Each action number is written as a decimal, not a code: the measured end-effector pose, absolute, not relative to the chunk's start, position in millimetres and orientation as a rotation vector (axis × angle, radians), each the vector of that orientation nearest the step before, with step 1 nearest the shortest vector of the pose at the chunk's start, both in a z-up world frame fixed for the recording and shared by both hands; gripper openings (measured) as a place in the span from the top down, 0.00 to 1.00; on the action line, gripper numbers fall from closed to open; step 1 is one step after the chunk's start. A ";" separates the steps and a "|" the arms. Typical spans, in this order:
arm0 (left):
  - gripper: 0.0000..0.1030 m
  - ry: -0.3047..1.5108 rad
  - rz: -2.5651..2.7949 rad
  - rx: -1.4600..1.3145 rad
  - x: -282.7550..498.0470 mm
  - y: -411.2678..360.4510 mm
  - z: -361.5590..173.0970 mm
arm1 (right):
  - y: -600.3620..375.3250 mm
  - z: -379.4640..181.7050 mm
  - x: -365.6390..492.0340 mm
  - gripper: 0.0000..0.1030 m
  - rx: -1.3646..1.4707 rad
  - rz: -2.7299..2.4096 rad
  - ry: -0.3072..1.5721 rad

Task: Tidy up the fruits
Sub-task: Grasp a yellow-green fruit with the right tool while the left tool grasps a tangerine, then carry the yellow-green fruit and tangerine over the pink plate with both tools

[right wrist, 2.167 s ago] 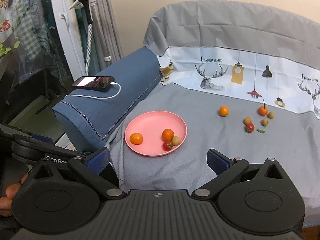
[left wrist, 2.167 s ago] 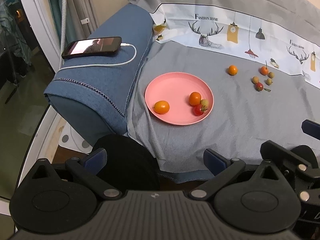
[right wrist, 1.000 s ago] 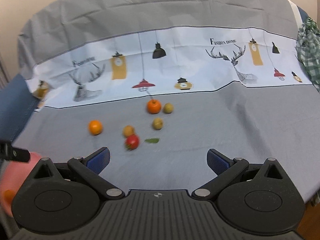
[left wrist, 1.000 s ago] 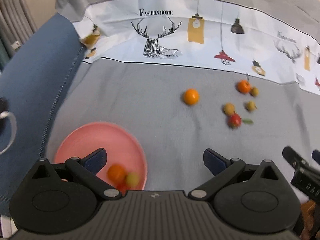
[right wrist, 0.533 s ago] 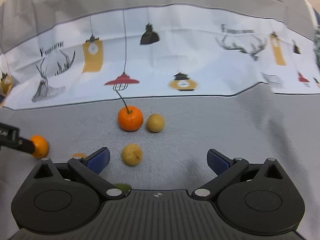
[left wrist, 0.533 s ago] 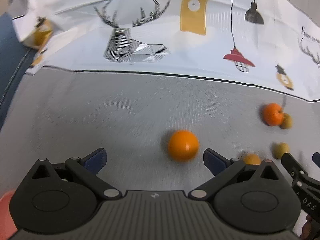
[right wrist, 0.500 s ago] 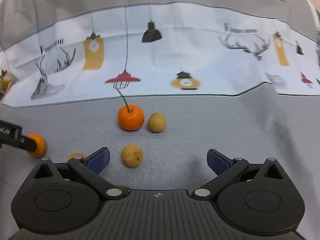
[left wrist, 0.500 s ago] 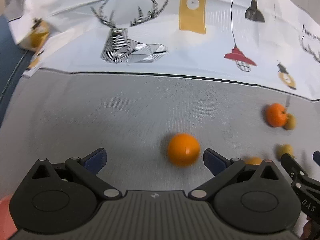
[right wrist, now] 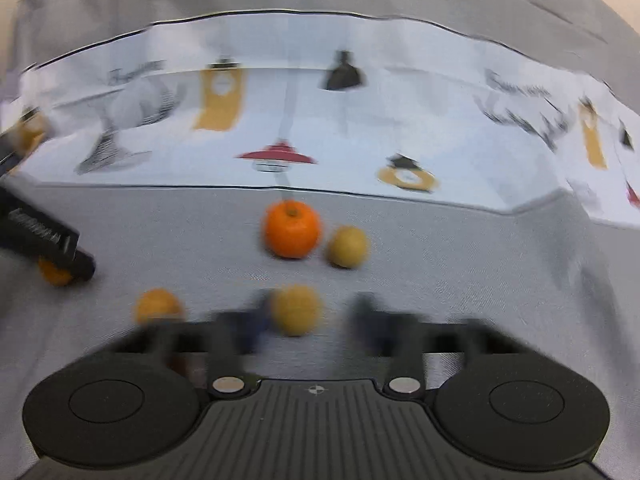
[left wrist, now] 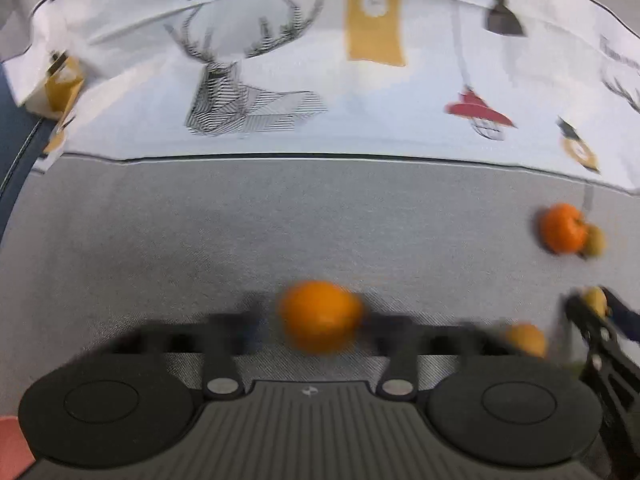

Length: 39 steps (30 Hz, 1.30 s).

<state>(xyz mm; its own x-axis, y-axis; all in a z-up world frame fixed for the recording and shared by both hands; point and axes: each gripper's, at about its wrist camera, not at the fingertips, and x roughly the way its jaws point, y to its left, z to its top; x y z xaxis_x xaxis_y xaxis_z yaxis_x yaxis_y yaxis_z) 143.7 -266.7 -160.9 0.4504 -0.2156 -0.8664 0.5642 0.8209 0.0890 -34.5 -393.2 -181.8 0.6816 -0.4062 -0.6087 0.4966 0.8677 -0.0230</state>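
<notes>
In the left wrist view a smooth orange fruit (left wrist: pixel 320 322) sits between the blurred fingers of my left gripper (left wrist: pixel 312 332), whose jaws are closing around it. In the right wrist view a small yellow fruit (right wrist: pixel 295 310) lies between the blurred fingers of my right gripper (right wrist: pixel 308 326), jaws closing in on it. A stemmed orange tangerine (right wrist: pixel 292 229) and another yellow fruit (right wrist: pixel 347 247) lie just beyond. A small orange fruit (right wrist: pixel 158 306) lies to the left. The pink plate (left wrist: pixel 12 446) shows only as a corner at lower left.
The fruits lie on a grey cloth (left wrist: pixel 160 240) with a white printed band (left wrist: pixel 320 80) of deer and lamps behind. My left gripper shows at the left edge of the right wrist view (right wrist: pixel 40 236). My right gripper shows at the right edge of the left wrist view (left wrist: pixel 600 332).
Both grippers have moved forward and down onto the fruits. The jaws of both have narrowed around the orange fruit and the yellow fruit. The frames are blurred by motion.
</notes>
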 end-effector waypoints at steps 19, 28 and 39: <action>0.60 0.935 -0.587 0.264 -9.7 -102.8 -11.3 | -288.5 -42.2 -177.6 0.75 0.325 -0.391 0.590; 0.60 0.873 -0.487 0.219 -93.0 17.5 37.8 | -182.6 7.2 -224.0 0.75 0.327 -0.184 0.606; 0.60 0.797 -0.475 0.123 -149.9 86.0 64.5 | -108.3 54.2 -271.6 0.75 0.138 -0.110 0.513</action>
